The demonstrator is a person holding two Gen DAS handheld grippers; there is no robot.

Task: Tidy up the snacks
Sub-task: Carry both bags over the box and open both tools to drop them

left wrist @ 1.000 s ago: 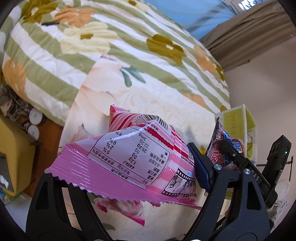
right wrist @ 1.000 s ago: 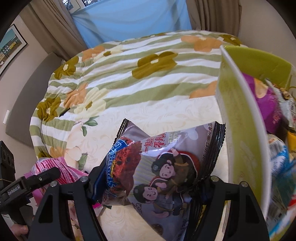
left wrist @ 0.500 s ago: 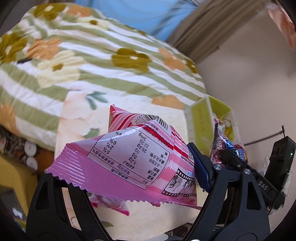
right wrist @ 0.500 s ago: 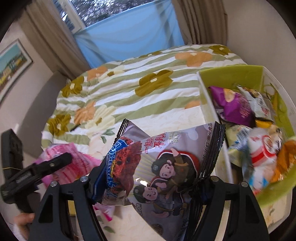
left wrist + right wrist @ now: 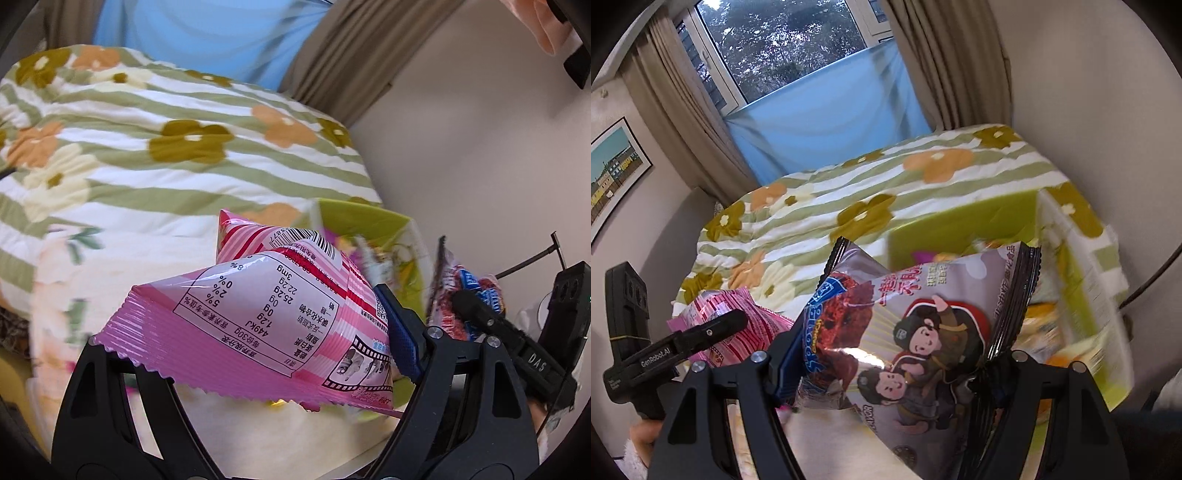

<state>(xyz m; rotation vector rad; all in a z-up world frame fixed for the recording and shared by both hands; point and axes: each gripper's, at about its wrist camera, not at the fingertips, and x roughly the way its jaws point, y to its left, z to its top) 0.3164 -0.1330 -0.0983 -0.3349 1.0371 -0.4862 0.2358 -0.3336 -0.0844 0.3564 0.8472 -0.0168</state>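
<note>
- Left gripper (image 5: 258,354): clamped on a pink snack bag (image 5: 266,314), held up over the bed's floral striped quilt (image 5: 147,155).
- Pink snack bag, back side up: barcode near the top fold, nutrition table printed upside down with "449kJ", "1.2g", "0g", "25.2g", "3mg" and "30g" legible; film-strip graphic along the lower right edge; Chinese text too small to make out.
- Right gripper (image 5: 886,373): closed on a grey-purple snack bag (image 5: 923,332), raised just beside and partly in front of a lime-green box (image 5: 960,229).
- Grey-purple snack bag: two cartoon figures in helmets, red snack picture on the left, large red Chinese characters at the upper right, blue lettering down the left edge, not readable.
- Lime-green box: blurred packets inside, contents indistinct.
- "GenRobot.AI" printed on the left gripper's side in the right wrist view; "DAS" on the right gripper's body (image 5: 532,354) in the left wrist view.
- Framed picture (image 5: 613,173) on the left wall; window (image 5: 783,40) behind a blue cloth (image 5: 827,122).
</note>
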